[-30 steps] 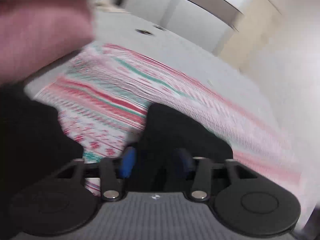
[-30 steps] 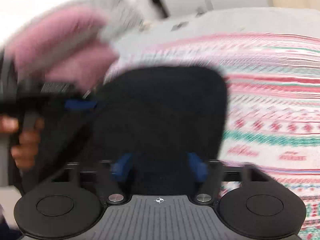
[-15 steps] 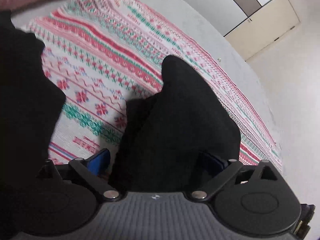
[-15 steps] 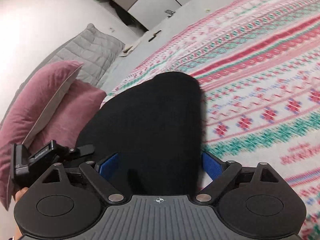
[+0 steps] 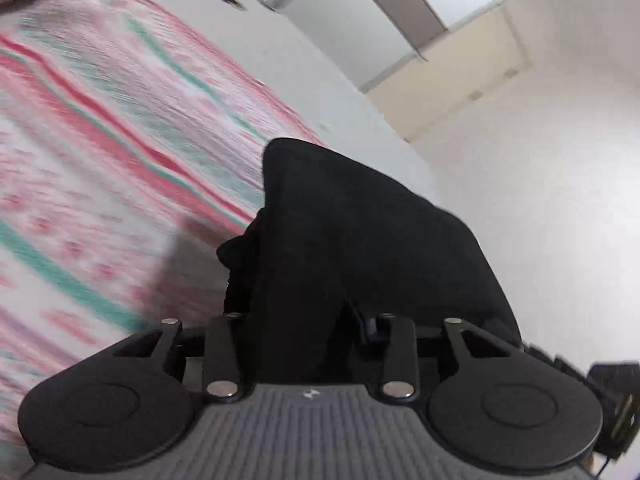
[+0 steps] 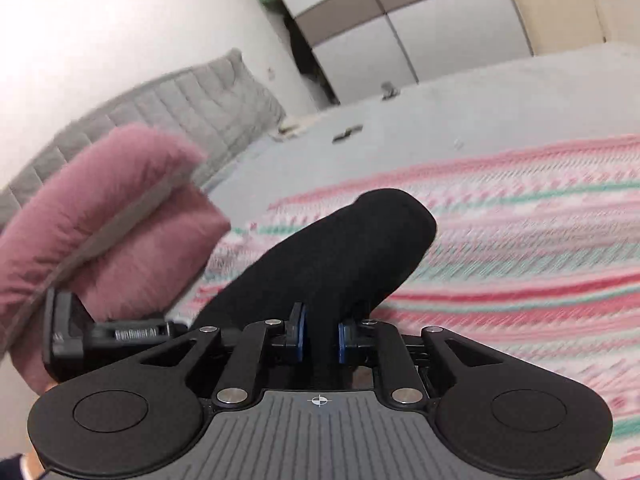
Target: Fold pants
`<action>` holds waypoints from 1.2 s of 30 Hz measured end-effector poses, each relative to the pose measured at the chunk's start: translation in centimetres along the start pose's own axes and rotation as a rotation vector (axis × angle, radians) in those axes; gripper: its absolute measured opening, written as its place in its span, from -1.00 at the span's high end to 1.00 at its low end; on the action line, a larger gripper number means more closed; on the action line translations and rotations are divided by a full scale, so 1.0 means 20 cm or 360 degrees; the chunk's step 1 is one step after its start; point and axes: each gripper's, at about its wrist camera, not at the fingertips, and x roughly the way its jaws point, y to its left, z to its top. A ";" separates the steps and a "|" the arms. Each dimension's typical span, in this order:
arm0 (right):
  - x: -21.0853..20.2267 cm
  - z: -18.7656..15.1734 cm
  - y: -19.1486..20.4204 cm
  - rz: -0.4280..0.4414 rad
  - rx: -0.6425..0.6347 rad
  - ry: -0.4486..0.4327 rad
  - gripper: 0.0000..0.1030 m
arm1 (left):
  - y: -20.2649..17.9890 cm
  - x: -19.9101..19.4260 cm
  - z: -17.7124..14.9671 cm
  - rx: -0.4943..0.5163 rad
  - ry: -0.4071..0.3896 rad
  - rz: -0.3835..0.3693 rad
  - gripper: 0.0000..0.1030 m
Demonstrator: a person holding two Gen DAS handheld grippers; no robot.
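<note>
The black pants (image 5: 360, 232) rise in a bunched peak straight ahead of my left gripper (image 5: 300, 320). The cloth fills the gap between its closing jaws and hides the fingertips. In the right wrist view a fold of the black pants (image 6: 340, 252) lifts off the bed as a rounded hump. My right gripper (image 6: 321, 334) is closing, and its blue pads (image 6: 299, 332) pinch a narrow strip of that cloth. The left gripper's body (image 6: 100, 336) shows at the lower left of the right wrist view.
A red, green and white patterned blanket (image 6: 520, 248) covers the grey bed (image 6: 480, 100). A pink pillow (image 6: 112, 208) and a grey quilted cushion (image 6: 180, 108) lie at the left. Wardrobe doors (image 6: 400, 20) stand behind. The bed's edge and pale floor (image 5: 540, 200) are to the right.
Both grippers went from wide open around the pants to closed on the cloth. The right one has risen and pulled a fold up; the left view has swung toward the bed's edge.
</note>
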 end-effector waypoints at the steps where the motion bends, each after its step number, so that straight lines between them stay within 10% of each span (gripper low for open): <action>1: -0.05 0.03 -0.05 -0.0011 0.0005 -0.0020 0.71 | -0.05 0.06 -0.02 0.0007 0.0029 -0.0021 -0.02; 10: -0.19 -0.05 -0.69 -0.0302 0.0185 0.0137 0.71 | -0.31 0.45 -0.21 0.0199 0.0148 0.0069 -0.03; 19: -0.11 -0.11 -0.92 -0.0308 0.0409 0.0246 0.56 | -0.37 0.53 -0.25 0.0326 0.0141 0.0200 -0.25; 22: -0.10 -0.12 -0.95 -0.0411 0.0387 0.0289 -0.30 | -0.40 0.50 -0.25 0.0380 0.0137 0.0231 -0.36; 29: -0.23 -0.08 -0.75 -0.0705 0.0017 0.0181 -0.55 | -0.52 0.23 -0.19 0.0582 -0.0182 0.0213 -0.36; 36: -0.30 -0.16 -0.43 -0.0567 -0.0416 0.0137 -0.55 | -0.58 0.20 -0.30 0.0671 -0.0154 0.0036 -0.36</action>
